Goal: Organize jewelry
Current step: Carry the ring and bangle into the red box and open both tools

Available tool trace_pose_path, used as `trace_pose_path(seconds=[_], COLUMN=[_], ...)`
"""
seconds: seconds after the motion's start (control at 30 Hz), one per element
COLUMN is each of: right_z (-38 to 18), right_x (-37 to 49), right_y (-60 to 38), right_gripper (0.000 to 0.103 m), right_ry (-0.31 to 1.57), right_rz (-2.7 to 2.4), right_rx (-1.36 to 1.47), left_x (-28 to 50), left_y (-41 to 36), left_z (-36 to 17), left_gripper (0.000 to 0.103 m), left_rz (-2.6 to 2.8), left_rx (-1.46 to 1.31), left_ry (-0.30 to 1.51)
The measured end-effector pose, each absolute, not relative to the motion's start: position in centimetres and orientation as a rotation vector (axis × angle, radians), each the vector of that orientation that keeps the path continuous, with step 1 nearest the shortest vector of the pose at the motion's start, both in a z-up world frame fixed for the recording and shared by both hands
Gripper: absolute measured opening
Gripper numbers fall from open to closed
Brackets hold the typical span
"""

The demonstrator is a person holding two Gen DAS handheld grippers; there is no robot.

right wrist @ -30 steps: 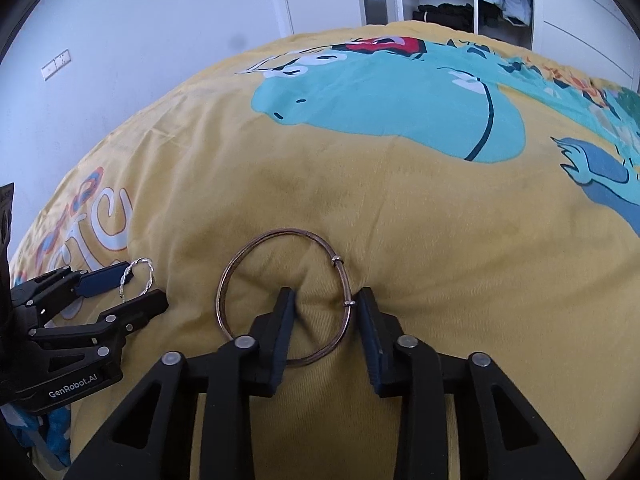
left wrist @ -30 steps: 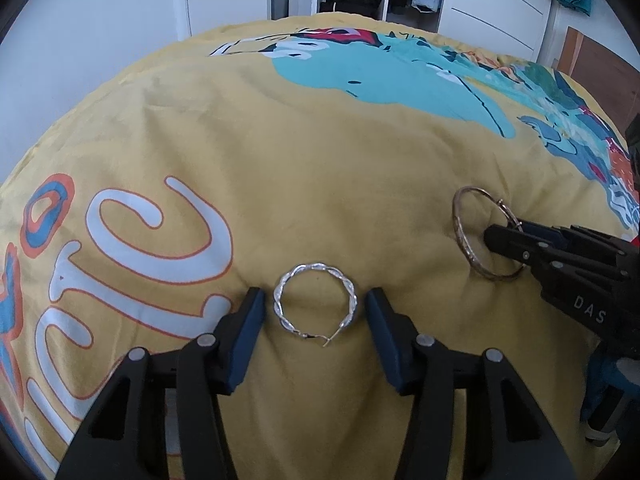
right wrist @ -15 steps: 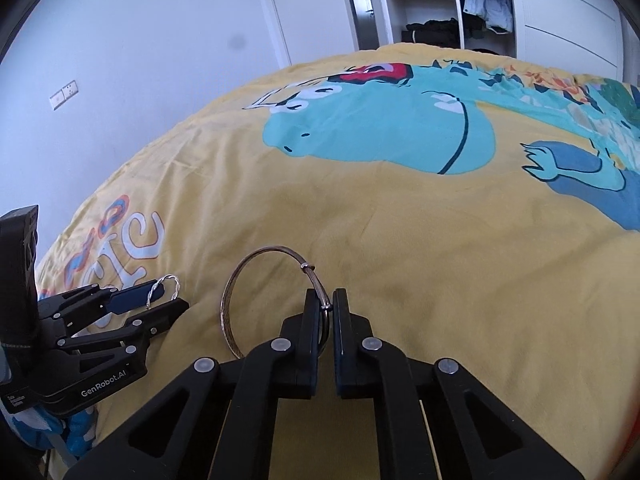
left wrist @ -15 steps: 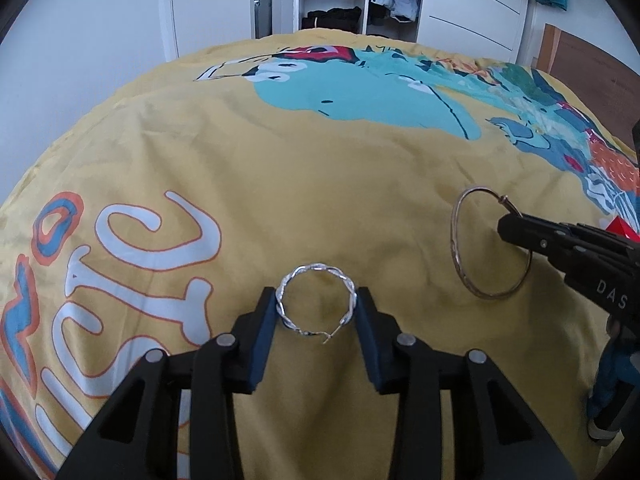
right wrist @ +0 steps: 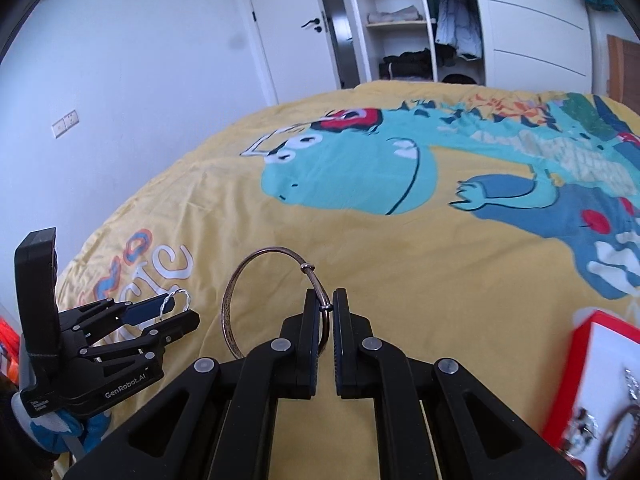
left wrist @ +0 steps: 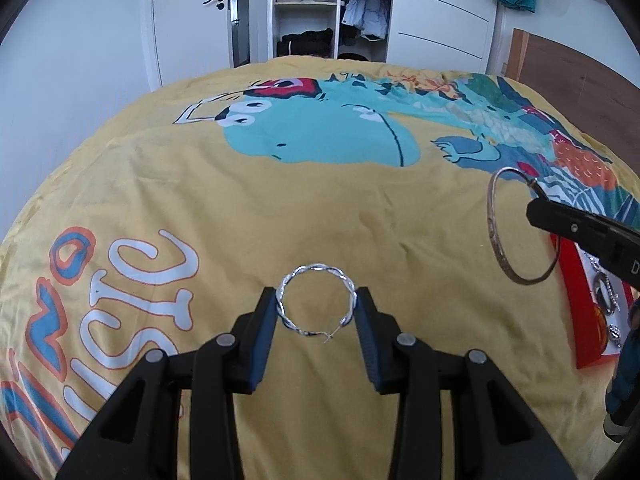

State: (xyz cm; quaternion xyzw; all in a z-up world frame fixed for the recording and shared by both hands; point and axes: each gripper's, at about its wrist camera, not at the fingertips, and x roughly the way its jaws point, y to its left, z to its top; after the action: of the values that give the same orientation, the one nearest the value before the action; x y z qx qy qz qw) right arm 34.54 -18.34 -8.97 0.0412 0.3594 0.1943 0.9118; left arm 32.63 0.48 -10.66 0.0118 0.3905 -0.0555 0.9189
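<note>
Two hoops are held up over the yellow bedspread [left wrist: 280,208], one in each gripper. The left gripper [left wrist: 317,314] has its jaws closed part-way on the sides of a twisted silver hoop [left wrist: 316,304], both blue pads [left wrist: 264,336] touching it, while the right gripper [right wrist: 326,320] has its jaws nearly together, pinching the rim of a larger bronze bangle [right wrist: 240,300] that stands on edge ahead of them. One red tray [right wrist: 580,344] lies on the bedspread at the right, with several more pieces in it, too blurred to count.
</note>
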Motion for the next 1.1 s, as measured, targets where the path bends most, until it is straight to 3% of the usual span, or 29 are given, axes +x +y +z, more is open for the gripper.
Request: trace_pose_path(seconds=[0.47, 0.77, 1.1], right_z=[-6.2, -9.7, -13.3], right_x=[27.0, 23.2, 22.6], right_y=[-35.0, -43.6, -45.8], right_gripper=[0.006, 0.007, 0.007], right_ry=[0.745, 0.817, 0.874], right_rz=[0.150, 0.024, -0.005], right_rx=[0.121, 0.142, 0.152], left_x=[30.0, 27.3, 26.8], left_y=[-13.8, -24.6, -29.2], left_z=[-6.2, -8.1, -11.2], left_gripper=[0.036, 0.036, 0.036], left_rz=[-0.345, -0.510, -0.520], left_rx=[0.048, 0.108, 0.192], left_ry=[0.759, 0.807, 0.858])
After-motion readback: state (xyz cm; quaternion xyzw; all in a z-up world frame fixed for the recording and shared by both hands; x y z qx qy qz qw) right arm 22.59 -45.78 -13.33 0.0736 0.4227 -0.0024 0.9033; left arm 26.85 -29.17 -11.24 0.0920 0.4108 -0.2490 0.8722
